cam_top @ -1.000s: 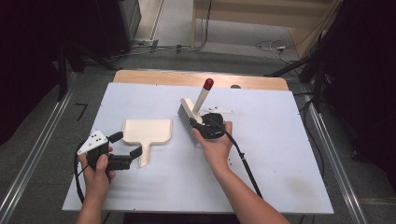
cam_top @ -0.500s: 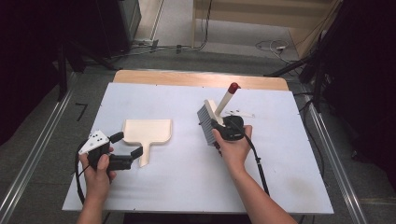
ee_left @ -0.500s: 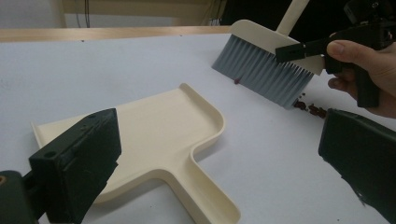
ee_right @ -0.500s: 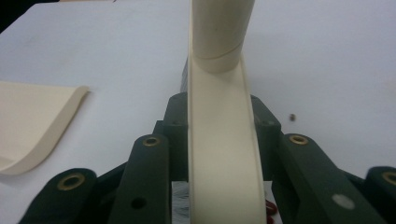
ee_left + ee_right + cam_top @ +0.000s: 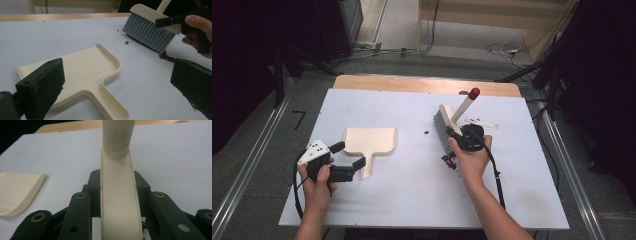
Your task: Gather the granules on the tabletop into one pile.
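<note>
Cream brush (image 5: 117,202) between clamping jaws

Fixed high view: above the near edge of the counter (image 5: 377,205), looking forward and down, far enough to take in all four edges. Left gripper view: low over the counter's left part, looking between its own jaws across the dustpan (image 5: 82,72) toward the brush (image 5: 150,27). Right gripper view: very close along the brush, dustpan corner at left. Shared by all three: brush and dustpan.

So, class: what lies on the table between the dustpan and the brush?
One small dark red bit on bare white table, between dustpan and brush, in the high view.
</note>
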Demonstrator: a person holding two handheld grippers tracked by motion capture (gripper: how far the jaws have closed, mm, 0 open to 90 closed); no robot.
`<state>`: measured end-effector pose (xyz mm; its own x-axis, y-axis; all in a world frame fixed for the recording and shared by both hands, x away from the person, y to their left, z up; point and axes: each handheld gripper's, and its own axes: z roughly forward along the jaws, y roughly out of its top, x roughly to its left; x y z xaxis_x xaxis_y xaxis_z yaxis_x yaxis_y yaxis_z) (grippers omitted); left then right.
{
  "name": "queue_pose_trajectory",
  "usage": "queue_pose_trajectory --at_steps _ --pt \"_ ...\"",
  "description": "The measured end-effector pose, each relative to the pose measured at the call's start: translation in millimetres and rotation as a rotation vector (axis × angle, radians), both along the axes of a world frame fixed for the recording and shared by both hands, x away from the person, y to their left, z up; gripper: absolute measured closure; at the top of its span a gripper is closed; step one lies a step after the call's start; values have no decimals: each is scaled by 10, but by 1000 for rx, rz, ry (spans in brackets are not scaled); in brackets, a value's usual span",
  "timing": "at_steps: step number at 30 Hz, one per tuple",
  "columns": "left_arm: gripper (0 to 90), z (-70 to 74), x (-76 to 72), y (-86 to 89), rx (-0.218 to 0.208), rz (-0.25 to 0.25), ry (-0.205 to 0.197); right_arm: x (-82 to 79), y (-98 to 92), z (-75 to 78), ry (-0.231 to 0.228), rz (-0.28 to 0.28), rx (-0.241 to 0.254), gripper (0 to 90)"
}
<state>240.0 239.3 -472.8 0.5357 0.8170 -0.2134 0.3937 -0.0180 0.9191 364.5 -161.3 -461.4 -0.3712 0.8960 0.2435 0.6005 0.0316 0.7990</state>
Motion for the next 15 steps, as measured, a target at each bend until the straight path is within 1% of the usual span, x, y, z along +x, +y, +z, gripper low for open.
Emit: queue_pose_trajectory --at_steps 3,6,8,10,11,13,15 --pt "0 -3 5 -5 0 0 1 -30 121 88 -23 32 8 657" --pt "0 -5 6 -7 3 -1 4 -44 295 127 -25 69 9 657" --pt "0 -5 5 -5 3 -2 4 -41 429 109 -13 92 9 657" --pt "0 -4 1 1 2 -3 1 -27 512 67 2 104 10 657" --pt "0 -2 -2 4 4 -2 3 -18 550 39 11 106 3 657" --pt "0 -2 -5 13 2 -3 1 7 593 -34 30 98 -19 657" --pt "0 -2 -8 20 0 -3 1 22 570 -61 24 82 -32 657"
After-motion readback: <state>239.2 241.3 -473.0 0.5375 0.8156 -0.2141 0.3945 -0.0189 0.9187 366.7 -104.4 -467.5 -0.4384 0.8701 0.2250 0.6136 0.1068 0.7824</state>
